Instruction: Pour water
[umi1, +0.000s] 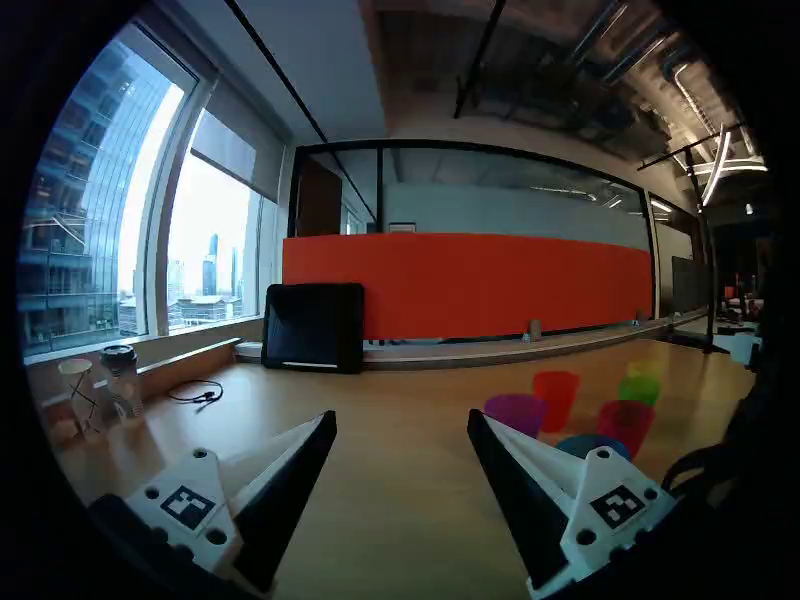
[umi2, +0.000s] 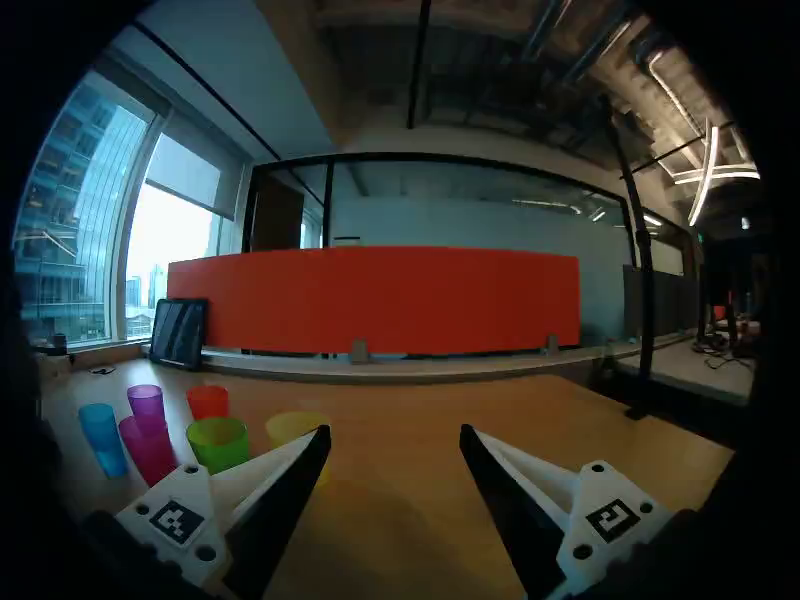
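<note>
Evidently nothing is gripped yet: the left gripper (umi1: 401, 415) and right gripper (umi2: 393, 430) both gape empty above the desk (umi2: 400, 520), flanking the cups (umi2: 218, 440) clustered mid-desk, well short of its far edge, probably so each can take one for pouring.

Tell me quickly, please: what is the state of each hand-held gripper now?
Left hand-held gripper: open, holding nothing.
Right hand-held gripper: open, holding nothing.

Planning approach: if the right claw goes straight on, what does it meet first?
Looks free: bare table ahead of the right claw, then the orange partition far off, depth unclear. Yellow cup sits left of that line.
</note>
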